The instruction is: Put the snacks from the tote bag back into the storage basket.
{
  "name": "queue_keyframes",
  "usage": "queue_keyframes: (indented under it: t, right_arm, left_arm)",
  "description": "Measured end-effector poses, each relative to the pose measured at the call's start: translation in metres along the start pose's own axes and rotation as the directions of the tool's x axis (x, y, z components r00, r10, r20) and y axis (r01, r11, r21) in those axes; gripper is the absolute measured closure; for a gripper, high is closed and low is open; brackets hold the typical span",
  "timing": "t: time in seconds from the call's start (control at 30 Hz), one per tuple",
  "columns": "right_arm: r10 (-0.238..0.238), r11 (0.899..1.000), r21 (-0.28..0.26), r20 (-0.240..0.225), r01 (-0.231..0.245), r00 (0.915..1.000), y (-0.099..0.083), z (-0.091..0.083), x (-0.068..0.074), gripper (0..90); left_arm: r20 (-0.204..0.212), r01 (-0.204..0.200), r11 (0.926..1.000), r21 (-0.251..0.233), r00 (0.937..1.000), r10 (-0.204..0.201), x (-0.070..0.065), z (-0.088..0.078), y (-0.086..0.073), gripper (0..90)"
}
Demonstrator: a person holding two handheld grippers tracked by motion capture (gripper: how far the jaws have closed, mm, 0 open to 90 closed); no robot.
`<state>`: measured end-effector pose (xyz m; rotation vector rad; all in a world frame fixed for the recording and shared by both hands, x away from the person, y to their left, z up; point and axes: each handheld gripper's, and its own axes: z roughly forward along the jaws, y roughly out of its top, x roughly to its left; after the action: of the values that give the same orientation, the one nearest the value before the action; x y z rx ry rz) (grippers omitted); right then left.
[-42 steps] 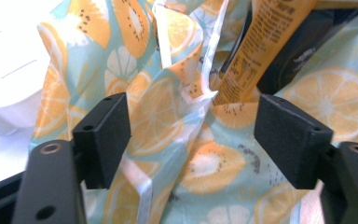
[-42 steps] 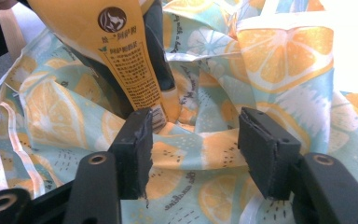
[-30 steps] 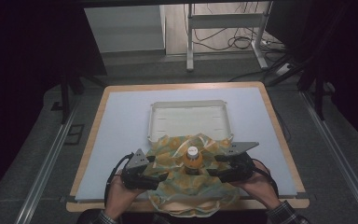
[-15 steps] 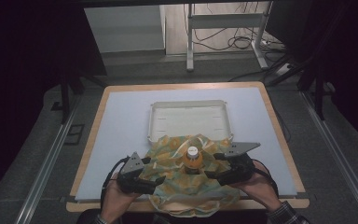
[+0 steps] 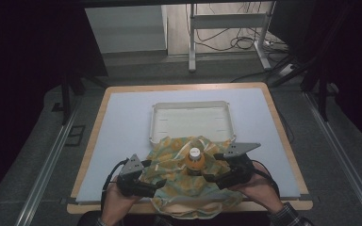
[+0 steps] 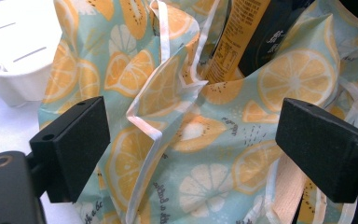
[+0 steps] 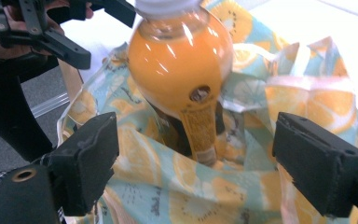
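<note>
Orange-juice bottle (image 5: 195,161) stands upright in the soft citrus-print bag (image 5: 169,165) at the tabletop's (image 5: 122,122) near edge. Both grippers, left (image 5: 147,181) & right (image 5: 213,172), have just been opening; fingers apart, cloth loose between. Bag's limp, slippery w/ heavy-ish contents, so probably pinch the hem/straps.

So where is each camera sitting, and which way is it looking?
High view: above the person's side, facing forward and down at the table; both hands and claws show.
Left gripper view: rides the left claw, facing the lemon-print bag between its open jaws.
Right gripper view: rides the right claw, facing the orange bottle.
All three share the bag.
</note>
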<state>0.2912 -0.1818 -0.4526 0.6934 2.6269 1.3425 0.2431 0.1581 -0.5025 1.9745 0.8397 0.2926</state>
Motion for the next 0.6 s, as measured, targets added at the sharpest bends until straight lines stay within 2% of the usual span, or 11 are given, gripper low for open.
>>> queue_keyframes:
  t: [0.17, 0.3, 0.43, 0.6]
  right_arm:
    - [-0.033, 0.999, 0.008, -0.011, 0.033, 0.9994, 0.003, 0.003, 0.004, 13.4]
    - [-0.032, 0.999, 0.017, -0.010, 0.032, 0.9995, 0.004, 0.007, 0.005, 12.8]
    - [-0.034, 0.999, 0.001, -0.009, 0.034, 0.9994, 0.007, 0.014, 0.008, 14.9]
    - [-0.044, 0.999, -0.022, -0.004, 0.043, 0.9990, 0.011, 0.023, 0.011, 17.1]
  left_arm:
    - [0.000, -0.003, 1.0000, 0.000, 1.0000, 0.003, -0.001, 0.000, 0.000, 9.7]
    - [0.004, -0.004, 1.0000, 0.001, 1.0000, 0.004, -0.001, 0.000, -0.001, 9.6]
    - [0.007, -0.005, 0.9999, 0.013, 1.0000, 0.005, -0.002, 0.001, -0.003, 8.7]
    - [-0.008, -0.009, 0.9998, 0.015, 0.9999, 0.009, -0.004, -0.001, -0.005, 6.1]
